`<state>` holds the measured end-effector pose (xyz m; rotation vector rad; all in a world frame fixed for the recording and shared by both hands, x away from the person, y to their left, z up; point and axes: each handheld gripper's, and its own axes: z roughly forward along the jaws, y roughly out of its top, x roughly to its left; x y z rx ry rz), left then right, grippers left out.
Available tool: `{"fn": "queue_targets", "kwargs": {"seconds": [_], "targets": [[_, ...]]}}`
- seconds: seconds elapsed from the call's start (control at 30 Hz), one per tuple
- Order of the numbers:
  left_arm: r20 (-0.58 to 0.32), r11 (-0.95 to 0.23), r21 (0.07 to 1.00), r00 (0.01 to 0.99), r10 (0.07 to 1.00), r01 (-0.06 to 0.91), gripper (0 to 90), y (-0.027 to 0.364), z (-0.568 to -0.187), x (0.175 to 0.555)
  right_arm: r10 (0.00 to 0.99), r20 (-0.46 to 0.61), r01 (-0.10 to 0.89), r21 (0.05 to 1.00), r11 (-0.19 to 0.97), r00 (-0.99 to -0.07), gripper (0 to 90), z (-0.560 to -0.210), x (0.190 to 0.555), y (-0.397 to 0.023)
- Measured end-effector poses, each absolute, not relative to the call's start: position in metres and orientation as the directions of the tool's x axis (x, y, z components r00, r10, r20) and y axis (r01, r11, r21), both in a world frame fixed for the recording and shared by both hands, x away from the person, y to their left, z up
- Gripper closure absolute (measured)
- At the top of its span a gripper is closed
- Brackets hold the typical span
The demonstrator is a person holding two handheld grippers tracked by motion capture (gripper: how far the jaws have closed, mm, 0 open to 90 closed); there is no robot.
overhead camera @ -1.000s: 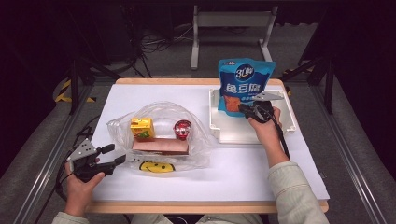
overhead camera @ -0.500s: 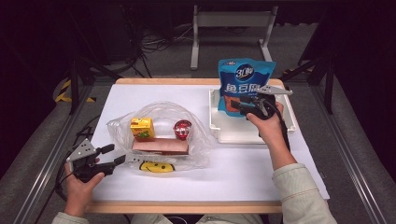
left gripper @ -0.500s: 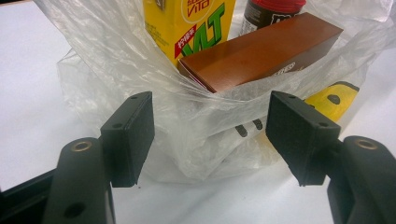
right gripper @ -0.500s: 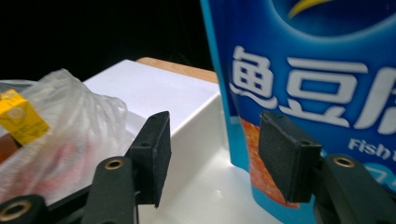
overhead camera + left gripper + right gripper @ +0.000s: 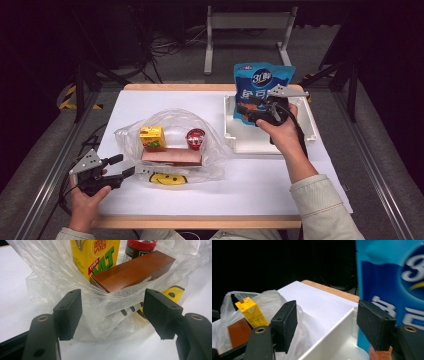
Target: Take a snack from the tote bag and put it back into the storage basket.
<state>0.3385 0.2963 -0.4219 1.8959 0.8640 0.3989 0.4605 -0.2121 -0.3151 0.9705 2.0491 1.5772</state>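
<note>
Since the earlier frame your right gripper (image 5: pixel 257 106) has lifted slightly off the blue snack bag (image 5: pixel 262 90); its jaws have just been opening and now stand apart, nothing between them. Right forearm: enters lower right, reaching up to the white tray (image 5: pixel 305 131), right of centre. Bag: upright in the tray's far part, upper right of centre. Left gripper (image 5: pixel 122 166): lower left, level, jaws apart around the edge of the clear plastic bag (image 5: pixel 210 150), not clamped.
</note>
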Motion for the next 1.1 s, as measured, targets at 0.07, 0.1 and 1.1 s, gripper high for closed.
{"fn": "queue_targets", "kwargs": {"seconds": [0.07,0.1,1.1], "targets": [[-0.09,-0.27,0.879,0.693,0.716,0.394,32.5,0.296,-0.422,0.339,0.707,0.094,0.269,0.953,0.141,-0.701,32.6,-0.312,0.459,-0.205],[-0.093,-0.268,0.878,0.691,0.717,0.397,32.5,0.296,-0.422,0.338,0.697,0.09,0.261,0.955,0.143,-0.712,32.6,-0.31,0.459,-0.201],[-0.066,-0.276,0.869,0.649,0.758,0.41,32.4,0.31,-0.423,0.317,0.519,0.025,0.164,0.96,0.225,-0.855,30.1,-0.293,0.463,-0.099]]}}
